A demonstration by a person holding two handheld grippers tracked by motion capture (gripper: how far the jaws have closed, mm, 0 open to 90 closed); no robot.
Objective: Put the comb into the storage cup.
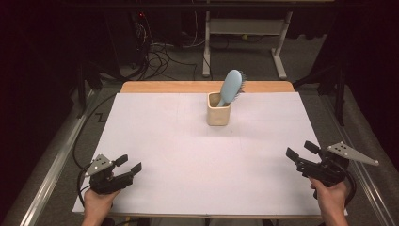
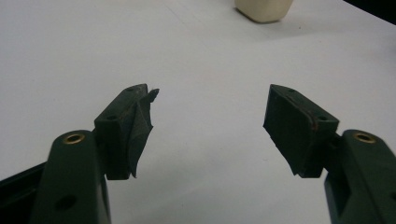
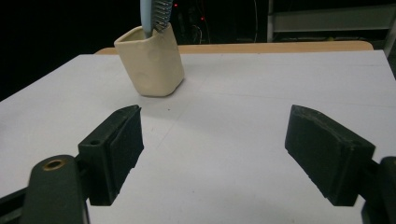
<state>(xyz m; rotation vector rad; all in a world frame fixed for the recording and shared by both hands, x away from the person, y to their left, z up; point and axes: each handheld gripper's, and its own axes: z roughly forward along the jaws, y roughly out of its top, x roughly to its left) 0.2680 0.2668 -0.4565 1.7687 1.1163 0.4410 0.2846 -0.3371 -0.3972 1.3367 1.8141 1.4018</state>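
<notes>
On table: one cup [image 1: 219, 114] | one hairbrush [image 1: 231, 87] | left claw [image 1: 131, 165], right claw [image 1: 301, 150] apart, empty

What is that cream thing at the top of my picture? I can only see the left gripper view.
Observer: It's a cream cup, standing upright toward the far side of the white table.
Operator: Is anything in it?
Observer: Yes, a light blue hairbrush stands in it, handle down, bristle head leaning right in the high view.
Operator: Where's the other gripper?
Observer: The right gripper is near the table's right edge, held in a hand, its jaws open with nothing between them.
Operator: Is mine holding anything?
Observer: No. The left gripper sits near the front left corner, jaws open, far from the cup.
</notes>
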